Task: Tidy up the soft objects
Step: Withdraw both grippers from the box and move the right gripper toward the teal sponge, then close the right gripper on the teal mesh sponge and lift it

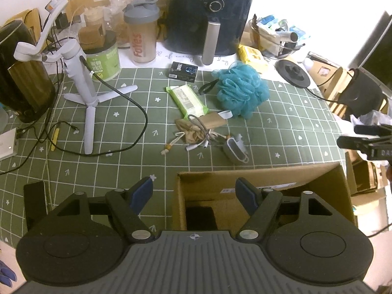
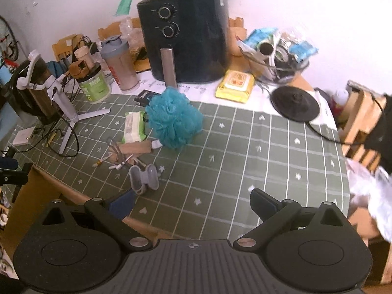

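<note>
One teal mesh bath pouf (image 1: 241, 90) sits near the middle of the table covered in a green grid-patterned cloth (image 1: 289, 127), its dark loop trailing toward a green pack of wet wipes (image 1: 186, 98) just beside it. Toward the near edge from the wipes lies a crumpled tan drawstring pouch (image 1: 196, 129) tangled with a grey cable, and next to that an open grey case (image 1: 235, 150). Along the far edge stand a dark air fryer (image 1: 210, 14), a grey-lidded shaker bottle (image 1: 141, 31) and a yellow wipes pack (image 2: 235, 86). An open brown cardboard box (image 1: 264, 196) stands at the near edge. The left gripper (image 1: 194, 192) hangs over the box's rim, jaws spread and holding nothing. The right gripper (image 2: 192, 202) hovers over bare cloth at the near edge, jaws likewise apart and empty.
</note>
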